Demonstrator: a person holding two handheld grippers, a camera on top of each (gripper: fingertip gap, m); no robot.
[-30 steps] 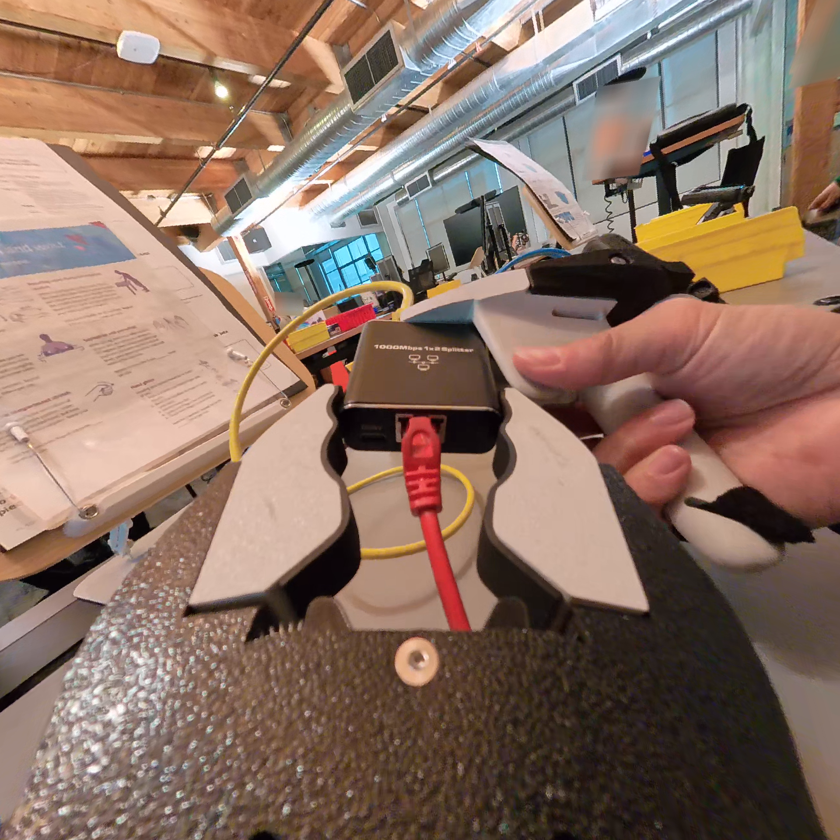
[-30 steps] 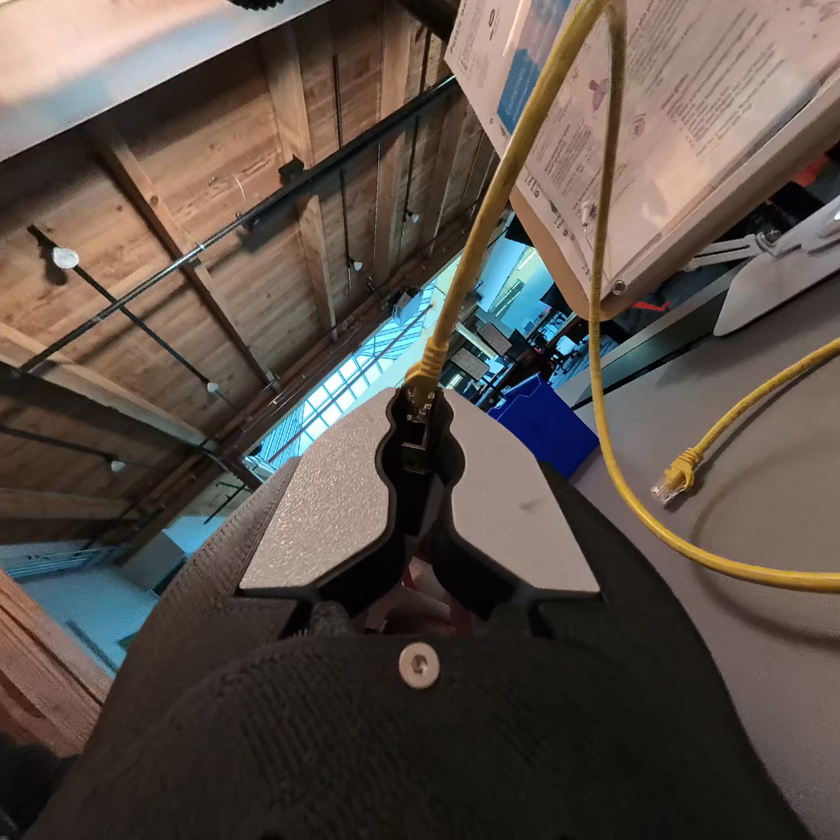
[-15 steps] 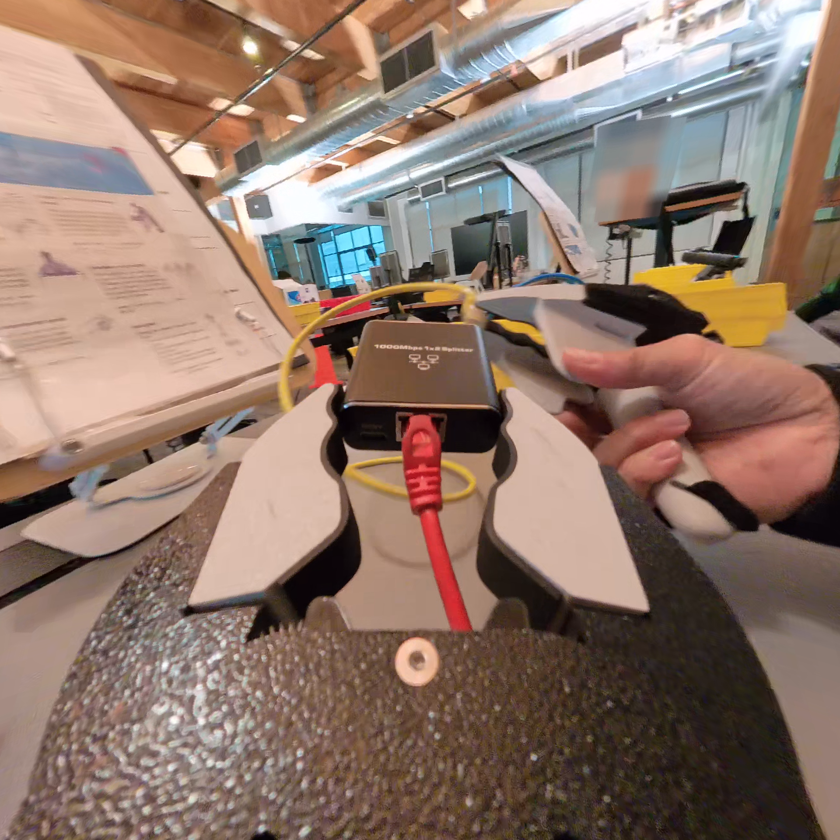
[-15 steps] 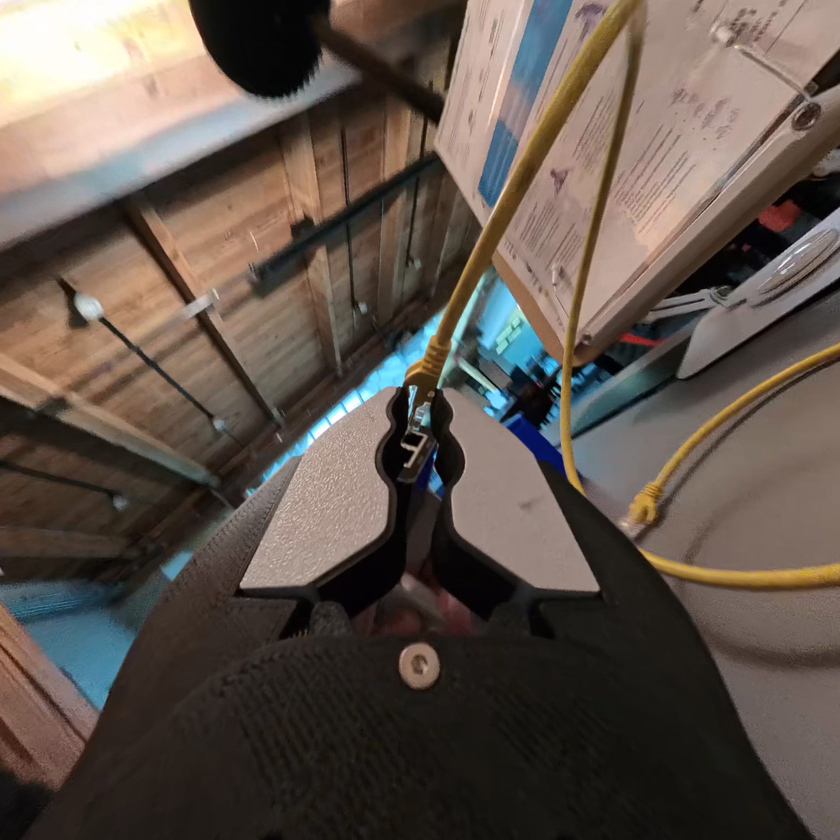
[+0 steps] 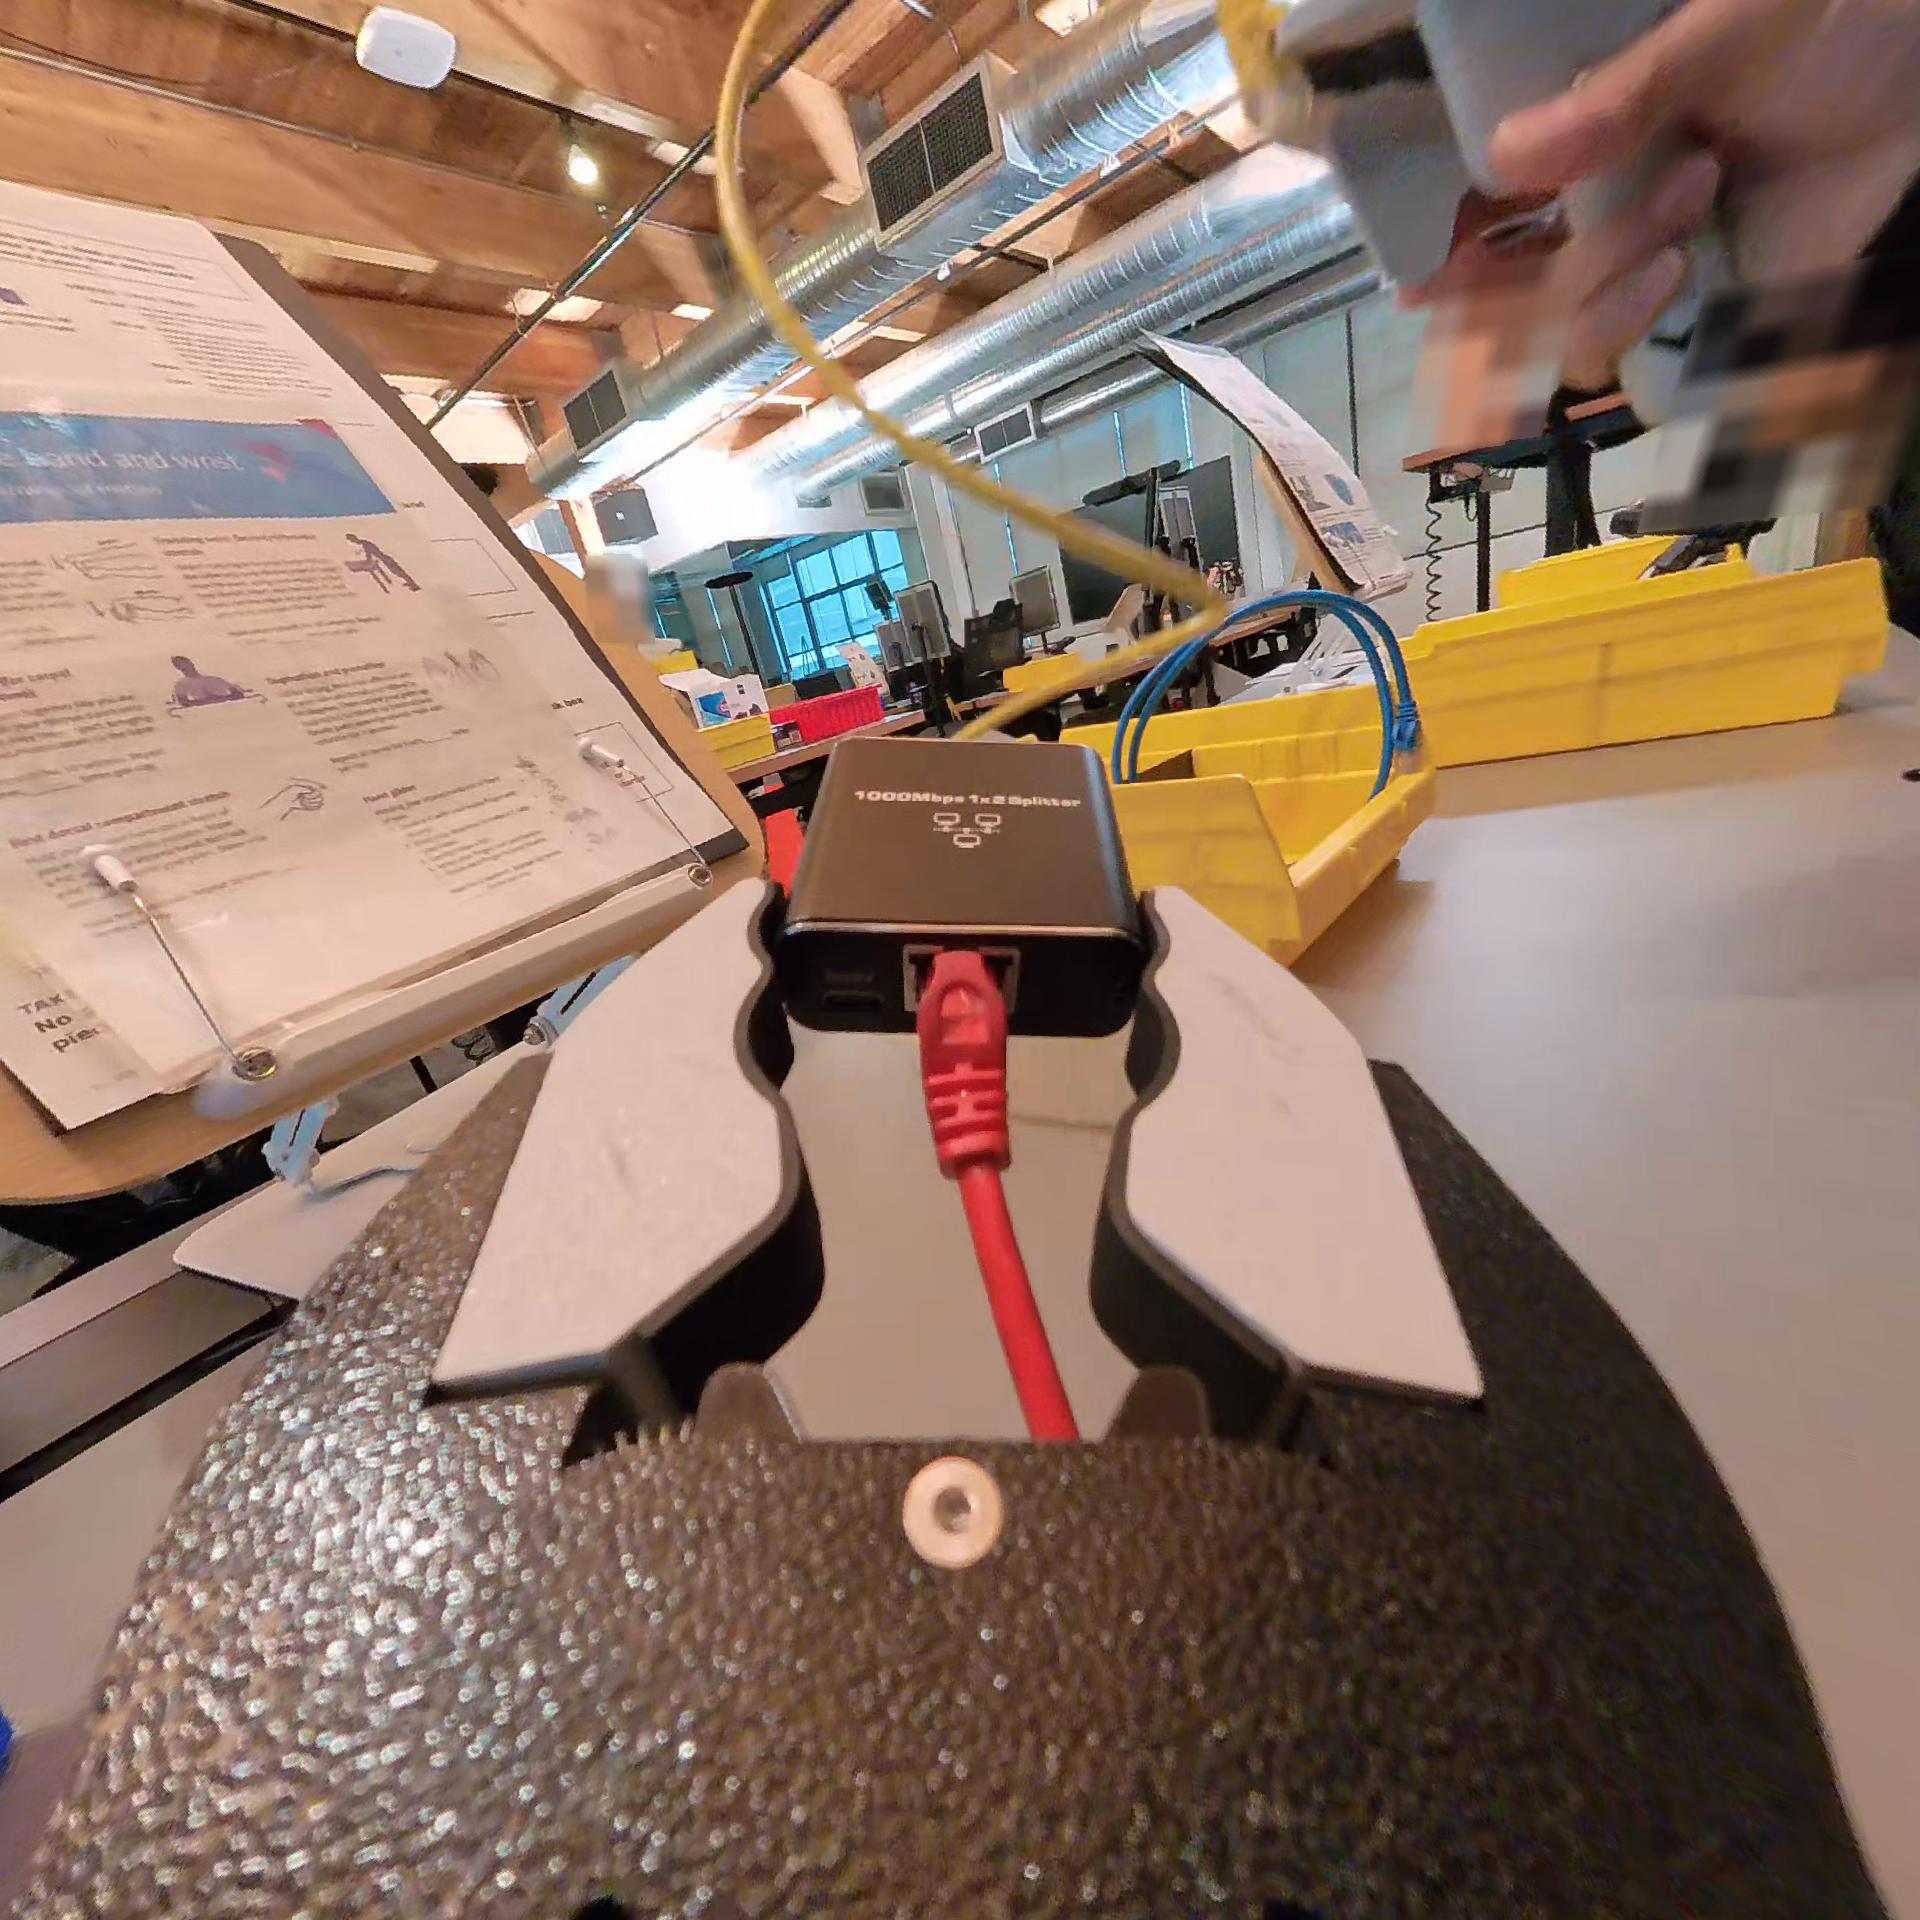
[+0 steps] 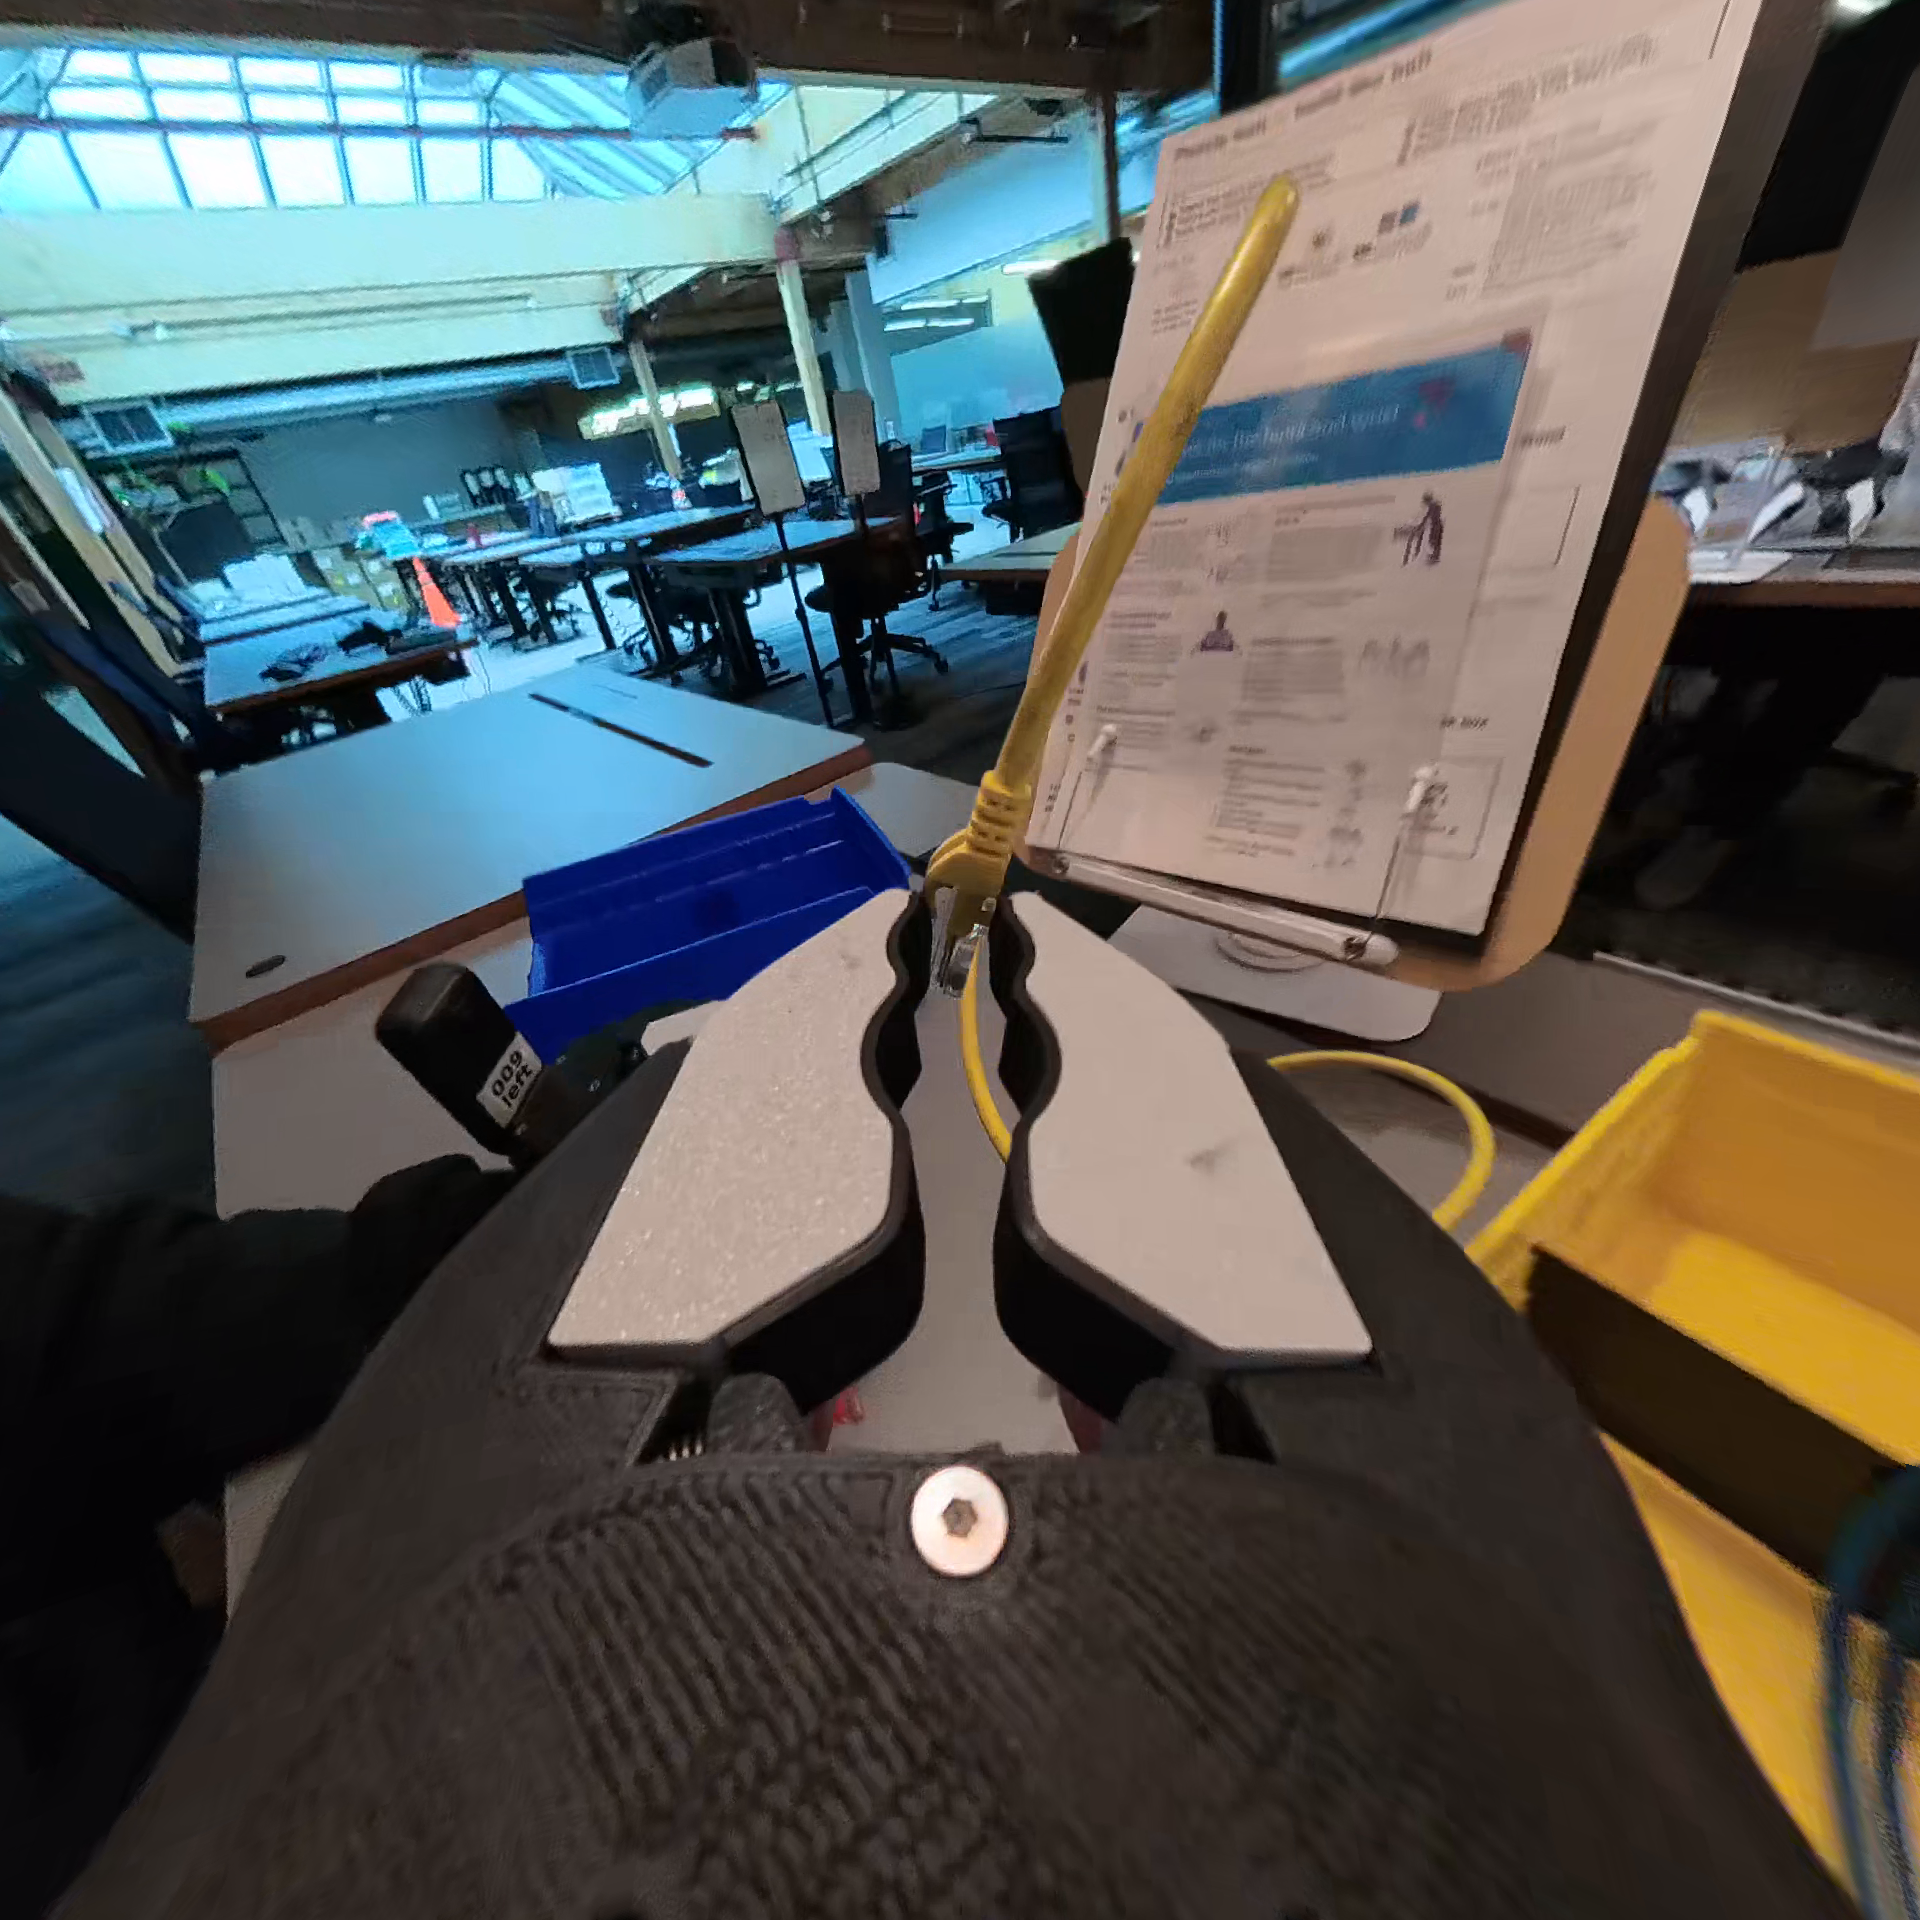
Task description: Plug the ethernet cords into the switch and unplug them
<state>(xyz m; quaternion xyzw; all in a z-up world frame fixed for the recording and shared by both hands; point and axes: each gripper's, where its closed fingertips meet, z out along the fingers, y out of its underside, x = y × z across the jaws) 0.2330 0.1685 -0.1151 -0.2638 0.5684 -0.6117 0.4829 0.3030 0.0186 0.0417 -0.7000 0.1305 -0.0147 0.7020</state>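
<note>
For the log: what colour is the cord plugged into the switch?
Red, clearest in the left wrist view.

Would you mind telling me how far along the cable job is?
Done: the red cord sits plugged into the switch, which the left gripper holds. In hand: the right gripper grips the yellow cord's plug, clear of the switch. Left: the blue cord in the yellow bin.

Right claw (image 6: 961, 935) now up high at top right of the left wrist view, blurred; a second ago it sat level beside the splitter (image 5: 961, 868). Yellow ethernet cord (image 5: 821, 343) now arcs overhead instead of looping under the splitter. Right wrist view swings from ceiling beams down to document stand (image 6: 1351, 540), blue bin (image 6: 707, 914), yellow bin (image 6: 1714, 1247). Yellow plug (image 6: 966, 883) pinched as before.
</note>
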